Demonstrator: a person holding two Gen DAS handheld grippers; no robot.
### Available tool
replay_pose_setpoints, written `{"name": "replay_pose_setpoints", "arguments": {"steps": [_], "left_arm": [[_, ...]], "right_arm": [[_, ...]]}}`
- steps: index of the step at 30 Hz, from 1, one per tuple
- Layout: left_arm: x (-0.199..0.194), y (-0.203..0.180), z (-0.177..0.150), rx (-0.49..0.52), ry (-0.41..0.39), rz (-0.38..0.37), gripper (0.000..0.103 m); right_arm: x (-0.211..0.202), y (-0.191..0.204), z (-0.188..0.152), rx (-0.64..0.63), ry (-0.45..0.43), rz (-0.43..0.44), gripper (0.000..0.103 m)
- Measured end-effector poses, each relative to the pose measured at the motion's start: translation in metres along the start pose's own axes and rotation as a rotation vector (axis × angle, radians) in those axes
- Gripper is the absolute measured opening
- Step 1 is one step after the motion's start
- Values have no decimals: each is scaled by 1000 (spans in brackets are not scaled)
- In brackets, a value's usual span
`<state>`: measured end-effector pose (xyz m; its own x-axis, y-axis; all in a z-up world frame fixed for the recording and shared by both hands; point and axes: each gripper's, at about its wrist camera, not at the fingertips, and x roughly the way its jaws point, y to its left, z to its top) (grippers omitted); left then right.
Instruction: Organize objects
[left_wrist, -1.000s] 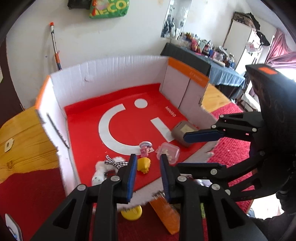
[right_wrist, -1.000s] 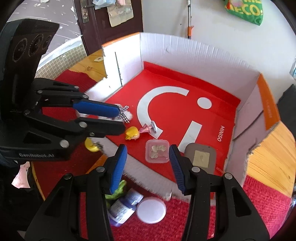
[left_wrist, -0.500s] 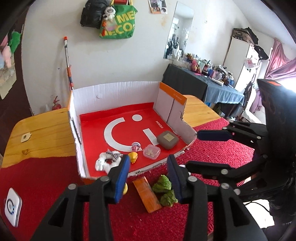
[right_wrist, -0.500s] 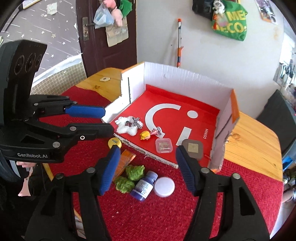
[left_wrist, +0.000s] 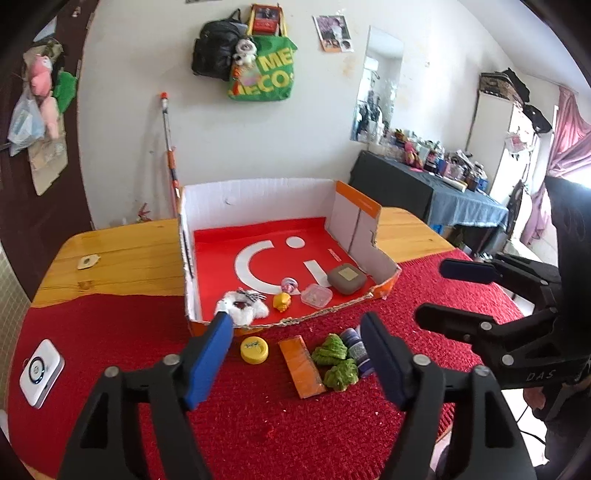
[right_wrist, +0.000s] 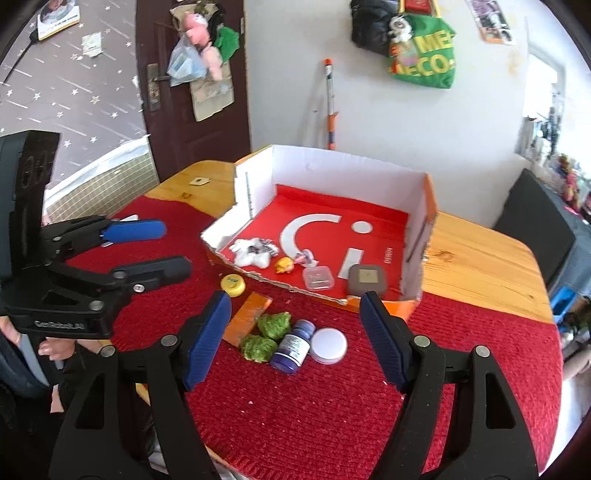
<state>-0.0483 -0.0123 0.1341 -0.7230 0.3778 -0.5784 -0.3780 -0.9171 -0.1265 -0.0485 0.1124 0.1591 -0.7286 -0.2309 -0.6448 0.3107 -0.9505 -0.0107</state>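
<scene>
An open cardboard box (left_wrist: 258, 192) (right_wrist: 332, 162) with a red floor holds a white plush (left_wrist: 242, 308), a yellow duck (left_wrist: 282, 302), a pink toy (left_wrist: 289, 285), a clear tub (right_wrist: 318, 278) and a grey case (right_wrist: 367, 280). In front of it on the red cloth lie a yellow lid (left_wrist: 254, 350), an orange block (left_wrist: 302, 366), two green clumps (right_wrist: 266, 335), a purple bottle (right_wrist: 293, 346) and a white lid (right_wrist: 328, 345). My left gripper (left_wrist: 295, 325) and right gripper (right_wrist: 295, 301) hover above these loose items. The jaws of both are opening, with nothing between them.
A red cloth (left_wrist: 258, 424) covers the near part of the wooden table (left_wrist: 122, 258). A white device (left_wrist: 40, 373) lies at the cloth's left edge. A hand (right_wrist: 55, 349) holds the left gripper. A cluttered dark table (left_wrist: 424, 192) stands at the back right.
Both grippers have drawn back and up from the box floor, and their jaws have spread wider. The loose items on the cloth have come fully into view.
</scene>
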Motion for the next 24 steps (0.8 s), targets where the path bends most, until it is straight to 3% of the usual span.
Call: {"name": "replay_pose_setpoints", "arguments": {"steps": [5, 14, 24], "left_arm": [[-6, 0, -7, -21, -32, 40, 85], [-3, 1, -26, -54, -41, 112, 91], [11, 1, -46, -90, -51, 212, 96]], "right_arm": [[-8, -3, -10, 38, -36, -50, 79], [-11, -13, -29, 132, -73, -100, 82], [-8, -18, -53, 177, -132, -227, 87]]}}
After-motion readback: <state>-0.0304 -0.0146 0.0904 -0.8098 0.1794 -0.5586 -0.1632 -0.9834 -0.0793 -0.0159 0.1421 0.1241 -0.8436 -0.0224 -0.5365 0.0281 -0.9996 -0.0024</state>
